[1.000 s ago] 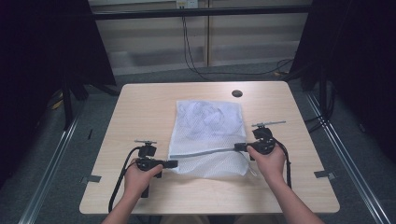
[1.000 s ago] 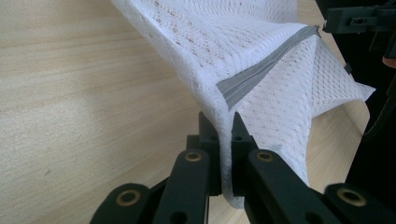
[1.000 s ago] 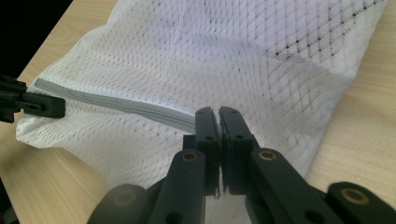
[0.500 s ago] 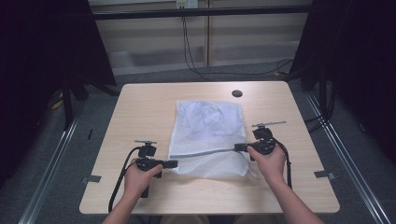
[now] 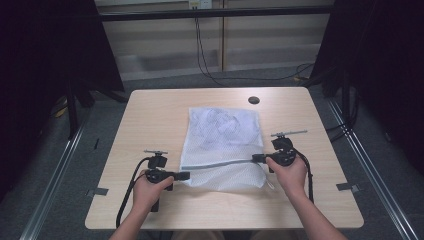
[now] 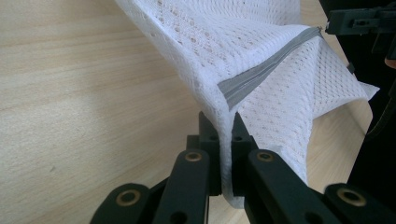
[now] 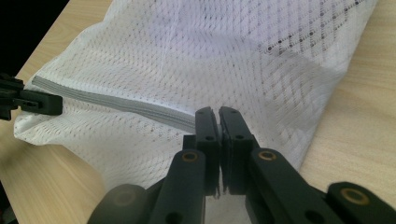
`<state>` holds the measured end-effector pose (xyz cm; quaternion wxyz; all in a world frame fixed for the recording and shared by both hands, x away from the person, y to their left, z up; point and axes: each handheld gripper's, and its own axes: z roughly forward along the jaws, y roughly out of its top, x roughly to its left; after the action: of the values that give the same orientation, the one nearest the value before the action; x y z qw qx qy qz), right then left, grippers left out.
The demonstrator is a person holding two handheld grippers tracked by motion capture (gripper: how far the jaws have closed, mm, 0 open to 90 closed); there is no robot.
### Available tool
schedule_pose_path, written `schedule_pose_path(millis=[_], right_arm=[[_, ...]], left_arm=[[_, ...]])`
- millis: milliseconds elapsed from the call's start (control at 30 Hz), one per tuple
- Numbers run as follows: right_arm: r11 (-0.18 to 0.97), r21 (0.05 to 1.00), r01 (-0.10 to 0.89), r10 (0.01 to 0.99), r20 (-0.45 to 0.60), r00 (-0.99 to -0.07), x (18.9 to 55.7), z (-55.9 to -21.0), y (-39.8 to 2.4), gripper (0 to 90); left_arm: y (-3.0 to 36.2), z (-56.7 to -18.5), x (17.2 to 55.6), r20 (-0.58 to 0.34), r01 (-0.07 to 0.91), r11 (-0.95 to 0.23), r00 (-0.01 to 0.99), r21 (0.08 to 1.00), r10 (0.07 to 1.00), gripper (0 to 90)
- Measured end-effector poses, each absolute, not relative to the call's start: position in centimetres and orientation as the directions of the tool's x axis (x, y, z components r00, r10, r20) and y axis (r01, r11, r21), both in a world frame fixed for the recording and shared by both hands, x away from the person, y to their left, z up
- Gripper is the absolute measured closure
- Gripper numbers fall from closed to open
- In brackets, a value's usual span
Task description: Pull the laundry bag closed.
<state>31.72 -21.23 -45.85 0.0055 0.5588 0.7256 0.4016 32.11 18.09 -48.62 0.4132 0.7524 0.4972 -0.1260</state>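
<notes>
Nothing moved: mesh bag (image 5: pixel 222 145) between both jaws.

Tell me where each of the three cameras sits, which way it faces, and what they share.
High view: above the near table edge, facing forward and down on the table and white mesh bag; both forearms, left claw and right claw show.
Left gripper view: on the left claw, looking along its jaws, shut on the mesh bag's corner by the grey zipper.
Right gripper view: on the right claw, looking along its jaws, shut at the zipper's other end.
Shared: both gripper views show the bag, the zipper and the opposite claw.
</notes>
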Motion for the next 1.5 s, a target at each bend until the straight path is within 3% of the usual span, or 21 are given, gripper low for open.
schedule_pose_path(millis=[1500], right_arm=[[0.037,0.599,0.8,0.844,0.41,-0.347,31.5,-45.6,-23.0,86.8]], left_arm=[[18.2,-48.7,32.0,-0.608,0.858,-0.151,0.461,0.49,0.647,89.1]])
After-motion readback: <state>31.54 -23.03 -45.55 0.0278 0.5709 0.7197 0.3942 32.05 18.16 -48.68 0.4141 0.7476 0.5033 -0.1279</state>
